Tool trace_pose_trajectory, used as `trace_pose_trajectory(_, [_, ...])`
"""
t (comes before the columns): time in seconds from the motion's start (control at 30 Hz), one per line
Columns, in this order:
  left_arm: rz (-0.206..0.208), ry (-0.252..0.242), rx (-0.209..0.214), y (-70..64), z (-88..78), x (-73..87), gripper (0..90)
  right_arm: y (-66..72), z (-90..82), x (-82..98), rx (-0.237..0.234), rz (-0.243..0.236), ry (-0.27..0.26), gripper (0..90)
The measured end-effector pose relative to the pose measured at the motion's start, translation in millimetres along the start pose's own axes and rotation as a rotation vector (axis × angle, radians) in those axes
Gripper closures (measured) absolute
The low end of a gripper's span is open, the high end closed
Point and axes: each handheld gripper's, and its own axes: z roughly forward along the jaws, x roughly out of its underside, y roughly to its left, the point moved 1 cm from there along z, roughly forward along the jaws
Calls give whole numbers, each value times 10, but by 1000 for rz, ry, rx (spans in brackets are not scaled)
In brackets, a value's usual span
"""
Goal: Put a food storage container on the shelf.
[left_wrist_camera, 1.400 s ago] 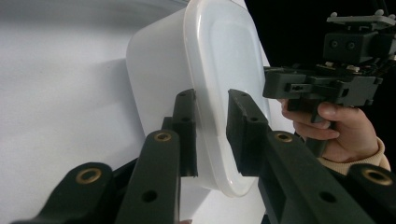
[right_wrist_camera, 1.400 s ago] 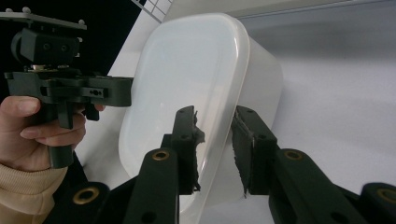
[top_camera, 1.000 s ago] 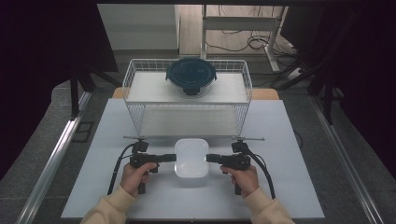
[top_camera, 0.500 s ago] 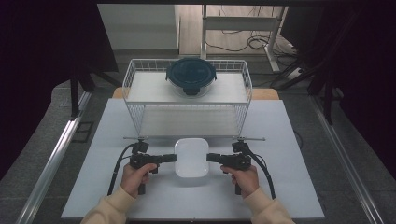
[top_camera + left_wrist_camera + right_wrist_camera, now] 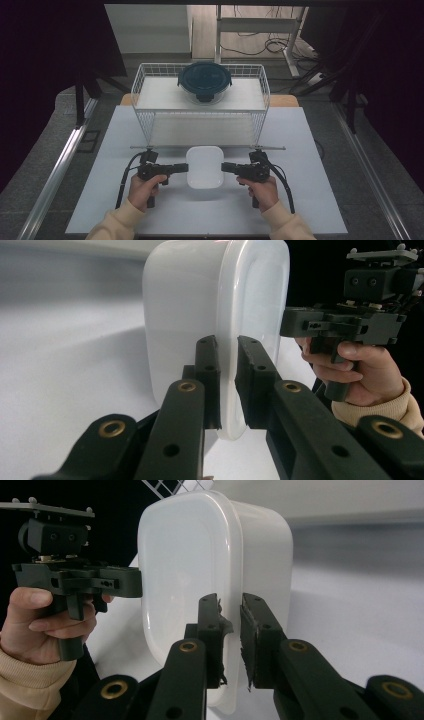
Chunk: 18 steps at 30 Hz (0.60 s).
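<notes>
A white rectangular lidded container [image 5: 204, 166] is at the front middle of the white table [image 5: 310, 200]. My left gripper [image 5: 185, 168] comes in level from the left, and its jaws are shut on the container's left rim. My right gripper [image 5: 224, 167] mirrors it on the right rim. In the left gripper view the rim of the container [image 5: 185, 315] is pinched in my left gripper [image 5: 228, 380], with the right gripper [image 5: 350, 315] beyond. In the right gripper view the container [image 5: 185, 570] sits in my right gripper [image 5: 231, 630], facing the left gripper [image 5: 75, 575].
A white wire basket rack [image 5: 150, 130] stands just behind the container. A dark blue round lidded bowl [image 5: 204, 81] rests on its top shelf. Cables trail from both grippers toward the table's front edge. Dark floor and metal rails flank the table.
</notes>
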Motion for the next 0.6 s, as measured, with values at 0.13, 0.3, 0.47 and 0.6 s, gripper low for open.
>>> trace_pose_trajectory(0.13, [26,-13,-4,-69,-38,-28,811,60,-45,-32,0,-28,-18,794])
trace_pose_trajectory(0.3, [58,-31,-6,-146,-93,-55,811,140,-96,-68,-2,-61,-38,793])
trace_pose_trajectory(0.47, [84,-49,-8,-223,-139,-91,811,203,-138,-105,-4,-93,-57,793])
trace_pose_trajectory(0.6, [99,-60,-5,-261,-165,-104,811,252,-173,-133,-2,-113,-69,793])
